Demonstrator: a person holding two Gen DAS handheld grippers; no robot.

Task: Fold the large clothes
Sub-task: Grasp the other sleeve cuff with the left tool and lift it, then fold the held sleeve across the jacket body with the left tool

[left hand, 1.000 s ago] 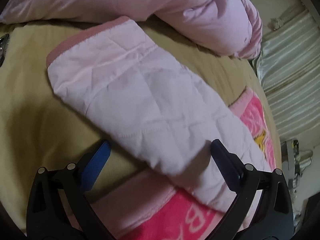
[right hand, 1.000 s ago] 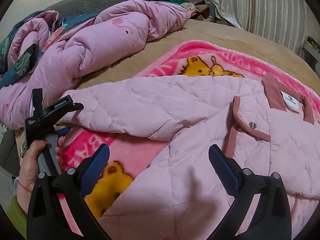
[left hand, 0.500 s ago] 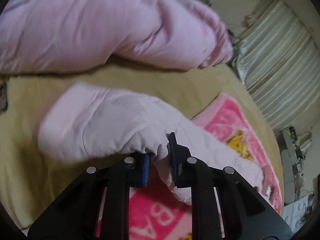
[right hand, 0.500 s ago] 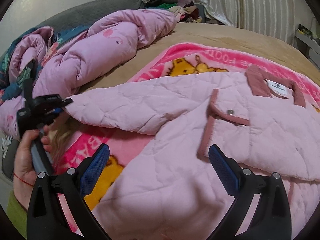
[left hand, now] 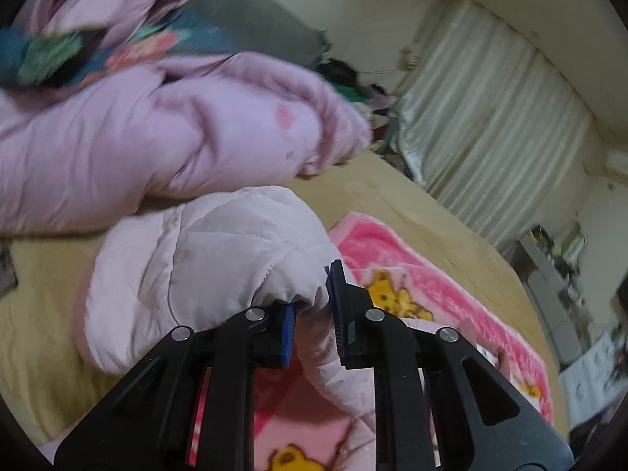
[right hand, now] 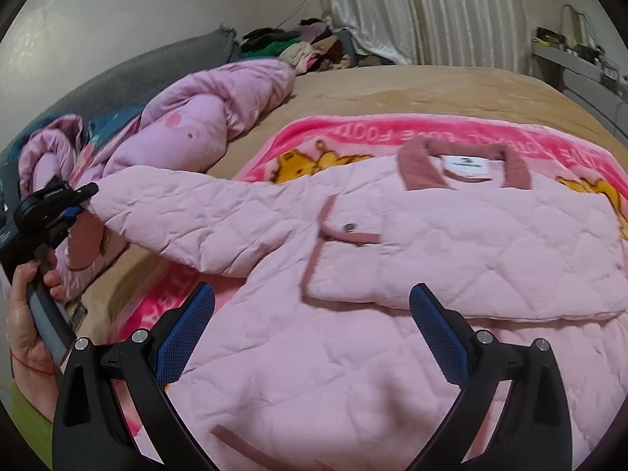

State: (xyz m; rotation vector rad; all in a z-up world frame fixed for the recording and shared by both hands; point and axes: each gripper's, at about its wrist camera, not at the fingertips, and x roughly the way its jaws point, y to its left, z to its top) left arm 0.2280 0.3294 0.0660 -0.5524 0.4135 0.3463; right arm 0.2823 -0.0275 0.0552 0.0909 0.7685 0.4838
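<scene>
Pink quilted jacket (right hand: pixel 392 274) lies spread on a pink cartoon blanket (right hand: pixel 353 133) on the bed (right hand: pixel 431 86), collar far; left gripper (left hand: pixel 312 325) has its fingers clamped on the sleeve (right hand: pixel 188 212), lifted clear at scene left; sleeve's long axis runs left to right toward the jacket body, so the fold likely goes rightward across the chest; right gripper (right hand: pixel 312 333) hovers over the near body, fingers wide apart, nothing between them; left hand (right hand: pixel 27 322) is nearer the sleeve.

The quilted jacket (right hand: pixel 392 294) runs off the lower right edge; its label (right hand: pixel 467 165) print is unreadable.
</scene>
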